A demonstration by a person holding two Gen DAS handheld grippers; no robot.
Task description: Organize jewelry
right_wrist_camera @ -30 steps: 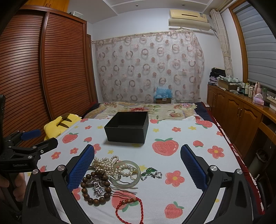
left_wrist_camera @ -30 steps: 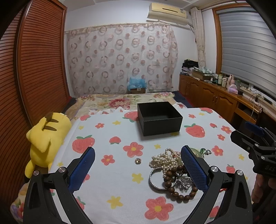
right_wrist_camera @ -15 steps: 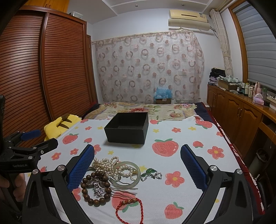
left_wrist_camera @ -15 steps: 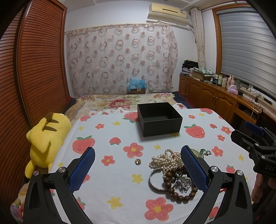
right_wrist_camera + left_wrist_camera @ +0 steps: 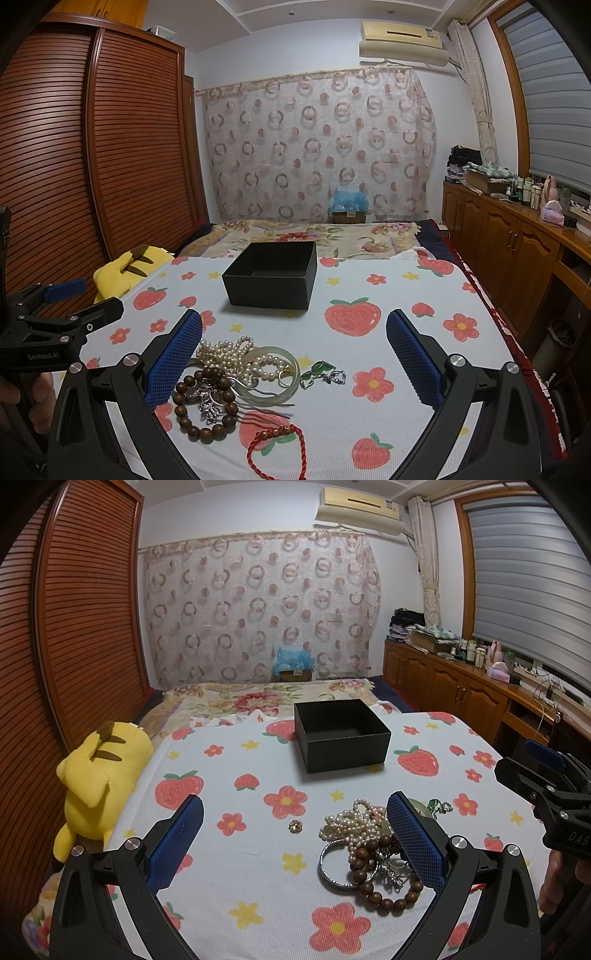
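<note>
Your left gripper (image 5: 295, 834) hovers over the strawberry-print cloth (image 5: 258, 897) with its blue pads spread wide and nothing between them. Just inside its right pad lies the jewelry heap: a pearl necklace (image 5: 347, 821), a silver bangle (image 5: 338, 866) and a brown wooden bead bracelet (image 5: 380, 878), tangled together and touching. A small gold flower-shaped piece (image 5: 296, 826) sits alone on the cloth, between your left gripper's pads and apart from the heap. Straight ahead, well beyond the fingertips, stands the open black box (image 5: 341, 734); its visible inner corner holds nothing.

Your right gripper (image 5: 294, 356) is likewise spread wide and empty. The heap sits against its left pad: the pale green bangle (image 5: 275, 373) rests over the pearls, and a green pendant on a chain (image 5: 323, 371) lies just to the right of that bangle, midway between the pads. A red cord bracelet (image 5: 279, 448) lies nearer you, below the heap. A yellow plush toy (image 5: 99, 775) lies off the cloth's edge, far to your left gripper's left.
</note>
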